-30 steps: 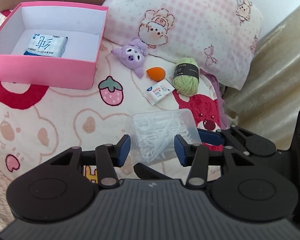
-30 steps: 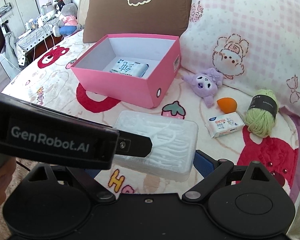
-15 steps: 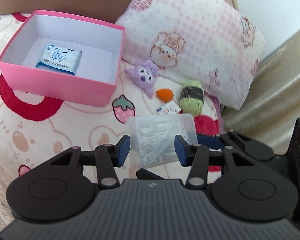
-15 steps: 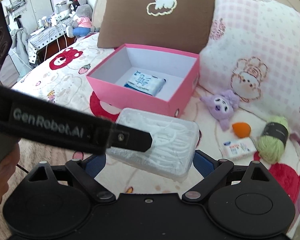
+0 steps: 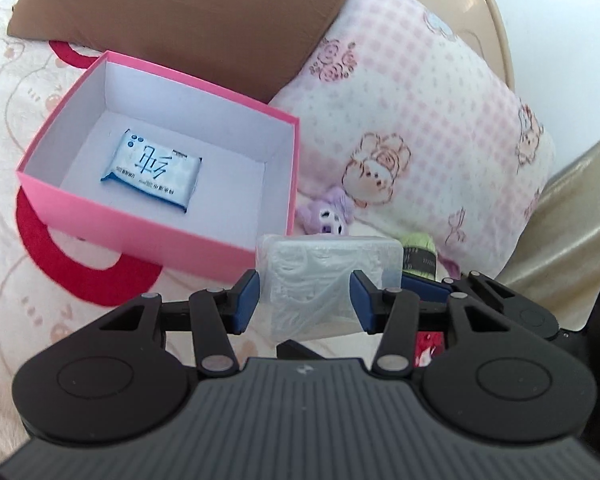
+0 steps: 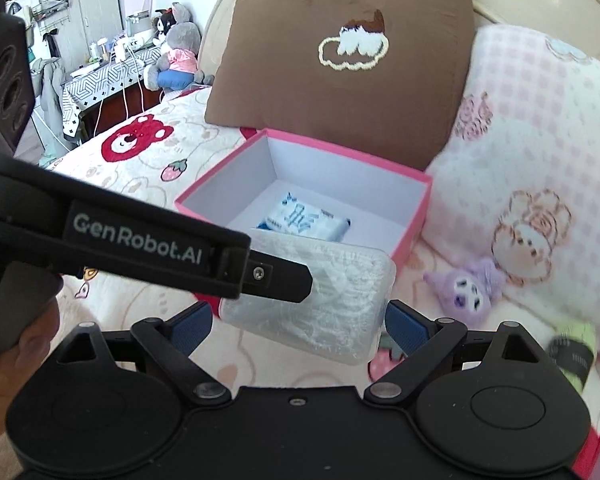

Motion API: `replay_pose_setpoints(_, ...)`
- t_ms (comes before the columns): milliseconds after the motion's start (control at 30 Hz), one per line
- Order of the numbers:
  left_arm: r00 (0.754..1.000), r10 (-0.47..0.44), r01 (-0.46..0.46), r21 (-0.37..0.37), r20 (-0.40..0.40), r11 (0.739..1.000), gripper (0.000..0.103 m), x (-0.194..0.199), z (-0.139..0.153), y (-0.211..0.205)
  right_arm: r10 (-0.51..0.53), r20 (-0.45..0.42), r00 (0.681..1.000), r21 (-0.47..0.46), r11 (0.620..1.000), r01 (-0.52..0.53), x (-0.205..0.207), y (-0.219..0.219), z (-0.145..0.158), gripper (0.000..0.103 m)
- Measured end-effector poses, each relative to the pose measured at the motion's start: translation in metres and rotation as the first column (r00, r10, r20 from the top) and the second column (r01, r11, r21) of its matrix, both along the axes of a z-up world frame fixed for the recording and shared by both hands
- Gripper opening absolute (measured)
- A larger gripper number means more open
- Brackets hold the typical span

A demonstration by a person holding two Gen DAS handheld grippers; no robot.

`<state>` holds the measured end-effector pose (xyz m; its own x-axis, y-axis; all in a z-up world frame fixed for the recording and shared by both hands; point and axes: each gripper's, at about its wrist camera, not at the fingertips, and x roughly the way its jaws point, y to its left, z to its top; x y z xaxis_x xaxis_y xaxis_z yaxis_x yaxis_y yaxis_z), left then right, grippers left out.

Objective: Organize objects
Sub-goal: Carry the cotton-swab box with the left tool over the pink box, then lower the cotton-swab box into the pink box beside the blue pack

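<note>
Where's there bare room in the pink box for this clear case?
The pink box has white floor free all around the tissue pack, widest along its right wall. Outside, the strip by the checked pillow is crowded with the purple plush and green yarn.

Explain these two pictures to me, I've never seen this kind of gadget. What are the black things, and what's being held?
A person holds a two-finger gripper in each hand, each with a forward-looking camera: one picture from the left gripper, one from the right gripper. On the bed: a pink box holding a tissue pack, a purple plush, green yarn. The left gripper clamps a clear plastic box; the right's fingers flank it, grip unclear.
</note>
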<state>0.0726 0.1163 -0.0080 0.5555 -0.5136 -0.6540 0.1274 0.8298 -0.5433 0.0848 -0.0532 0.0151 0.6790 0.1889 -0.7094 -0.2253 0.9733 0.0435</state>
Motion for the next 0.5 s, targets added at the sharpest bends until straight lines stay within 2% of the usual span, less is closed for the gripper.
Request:
replay_pose_setpoints(67, 1.0, 0.004, -0.005, -0.03, -0.014, 1.0, 0.047, 0.011, -0.004, 0.005, -0.006, 0.006, 1.0, 0.023, 1.0, 0.006, 0.011, -0.005, 0.001, 0.095)
replay_pose_setpoints(233, 1.0, 0.022, -0.023, -0.027, -0.013, 0.999, 0.047, 0.033, -0.01, 0.011, -0.003, -0.013, 1.0, 0.072, 0.997, 0.004, 0.034, -0.012, -0.001, 0.09)
replay_pose_setpoints(267, 1.0, 0.027, -0.027, -0.017, -0.008, 0.999, 0.047, 0.037, -0.011, 0.011, -0.007, -0.017, 1.0, 0.068, 0.998, 0.009, 0.039, -0.012, -0.002, 0.084)
replay_pose_setpoints(433, 0.999, 0.025, -0.026, 0.026, 0.028, 0.999, 0.048, 0.06, -0.011, 0.007, -0.031, -0.031, 0.999, 0.045, 0.998, 0.032, 0.063, -0.013, -0.005, 0.079)
replay_pose_setpoints(500, 0.999, 0.04, -0.041, 0.05, 0.029, 0.998, 0.048, 0.068, -0.012, 0.007, -0.034, -0.041, 0.999, 0.041, 0.999, 0.036, 0.074, -0.014, -0.008, 0.074)
